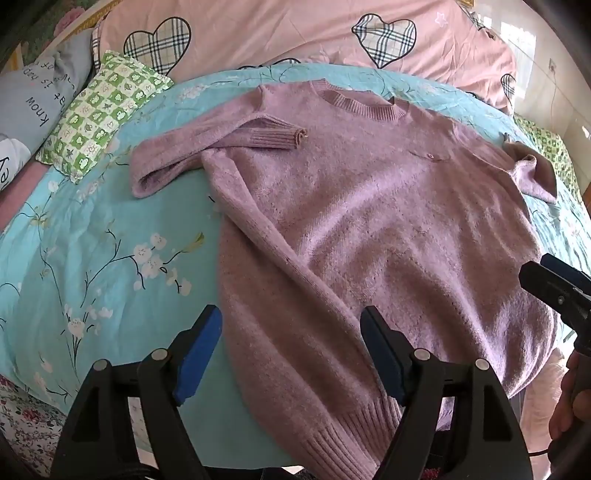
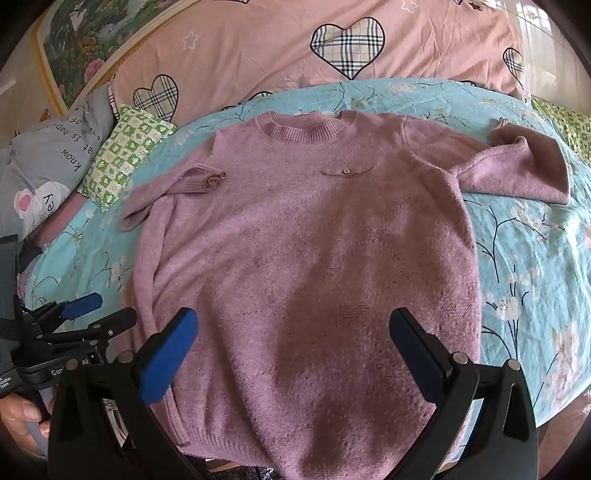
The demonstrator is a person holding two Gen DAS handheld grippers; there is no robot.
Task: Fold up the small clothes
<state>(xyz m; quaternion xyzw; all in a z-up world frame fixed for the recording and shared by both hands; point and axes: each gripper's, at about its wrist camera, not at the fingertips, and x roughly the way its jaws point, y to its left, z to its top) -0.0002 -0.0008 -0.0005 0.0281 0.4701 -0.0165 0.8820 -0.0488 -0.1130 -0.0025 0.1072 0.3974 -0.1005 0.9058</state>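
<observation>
A mauve knit sweater (image 1: 369, 206) lies flat, front up, on a turquoise floral bedspread (image 1: 96, 243), neck away from me; it also shows in the right wrist view (image 2: 303, 236). Its left sleeve is folded inward, with the ribbed cuff (image 1: 277, 138) on the chest. The right sleeve (image 2: 517, 173) lies bunched out to the right. My left gripper (image 1: 291, 328) is open and empty above the sweater's lower left edge. My right gripper (image 2: 293, 328) is open and empty above the lower middle of the sweater.
A green checked pillow (image 1: 99, 114) and a grey printed pillow (image 1: 40, 99) lie at the back left. A pink quilt with plaid hearts (image 1: 295, 33) is piled along the back. The bed's near edge runs just under the sweater's hem (image 1: 351, 435).
</observation>
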